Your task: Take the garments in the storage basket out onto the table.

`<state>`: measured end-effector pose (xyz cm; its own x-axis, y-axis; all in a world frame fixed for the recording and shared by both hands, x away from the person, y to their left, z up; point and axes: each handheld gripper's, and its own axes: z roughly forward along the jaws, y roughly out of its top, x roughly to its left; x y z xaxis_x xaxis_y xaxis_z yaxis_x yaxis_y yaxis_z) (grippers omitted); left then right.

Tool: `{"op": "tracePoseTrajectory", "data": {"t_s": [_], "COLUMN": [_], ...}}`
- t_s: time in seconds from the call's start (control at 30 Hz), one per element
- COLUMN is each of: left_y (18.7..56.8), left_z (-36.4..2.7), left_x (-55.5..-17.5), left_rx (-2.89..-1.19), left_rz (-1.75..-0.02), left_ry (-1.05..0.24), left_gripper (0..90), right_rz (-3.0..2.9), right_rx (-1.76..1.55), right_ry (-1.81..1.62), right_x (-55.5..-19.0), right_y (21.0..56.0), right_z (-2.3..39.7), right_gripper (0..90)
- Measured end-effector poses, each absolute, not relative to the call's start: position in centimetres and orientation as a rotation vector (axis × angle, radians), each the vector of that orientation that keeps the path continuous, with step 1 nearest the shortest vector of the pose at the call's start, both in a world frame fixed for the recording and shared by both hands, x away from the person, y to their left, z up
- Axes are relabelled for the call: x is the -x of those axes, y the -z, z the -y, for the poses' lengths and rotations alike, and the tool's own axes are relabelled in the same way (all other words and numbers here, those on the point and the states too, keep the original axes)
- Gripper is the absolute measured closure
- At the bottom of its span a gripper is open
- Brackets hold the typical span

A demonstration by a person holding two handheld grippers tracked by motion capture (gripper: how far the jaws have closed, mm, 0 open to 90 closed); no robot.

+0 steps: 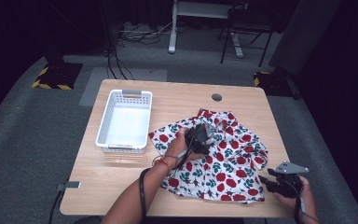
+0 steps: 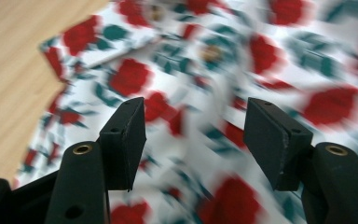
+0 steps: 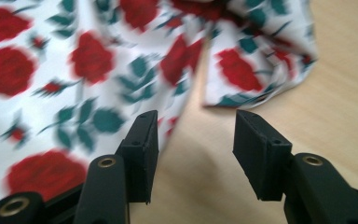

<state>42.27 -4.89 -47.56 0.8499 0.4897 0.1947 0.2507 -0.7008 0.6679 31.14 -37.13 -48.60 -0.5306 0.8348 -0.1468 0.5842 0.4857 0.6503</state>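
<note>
A white garment with red roses and green leaves (image 1: pixel 233 161) lies crumpled on the right half of the wooden table (image 1: pixel 116 184). My left gripper (image 1: pixel 208 134) hovers over the garment's upper middle. In the left gripper view its jaws (image 2: pixel 196 123) stand open above the blurred cloth (image 2: pixel 284 56), with nothing between them. My right gripper (image 1: pixel 264 181) is at the garment's near right corner, by the table's front edge. Seen in the right gripper view, that gripper (image 3: pixel 196 128) is open over bare wood, with the cloth's hem (image 3: pixel 51 60) just ahead and to the left.
An empty white plastic basket (image 1: pixel 103 122) stands on the left part of the table. A round cable hole (image 1: pixel 216 97) sits near the far edge. Beyond the table are grey carpet, cables and desk legs.
</note>
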Motion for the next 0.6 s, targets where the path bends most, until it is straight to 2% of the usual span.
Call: {"op": "tracePoseTrajectory", "data": {"t_s": [0.17,0.33,0.4,0.5,0.6], "left_y": [48.2,49.4,49.6,50.1,50.3], "left_z": [2.0,-1.5,-2.3,-2.8,-3.1], "left_x": [-36.8,-34.1,-33.5,-32.9,-32.5], "left_rx": [-2.405,-2.414,-2.414,-2.422,-2.404], "left_rz": [-0.363,-0.393,-0.402,-0.407,-0.416], "left_ry": [-0.408,-0.333,-0.317,-0.295,-0.272], "left_gripper": [39.0,39.2,39.2,39.1,39.9], "right_rz": [-2.189,-2.144,-2.152,-2.213,-2.253], "right_rx": [-1.244,-1.255,-1.221,-1.162,-1.146], "right_ry": [-0.816,-0.841,-0.832,-0.820,-0.769], "right_x": [-33.6,-36.4,-37.7,-40.4,-42.6], "right_y": [47.8,47.2,46.8,46.3,46.6], "right_z": [38.5,38.4,37.8,36.2,34.9], "right_gripper": [50.1,51.3,54.9,65.7,70.0]}}
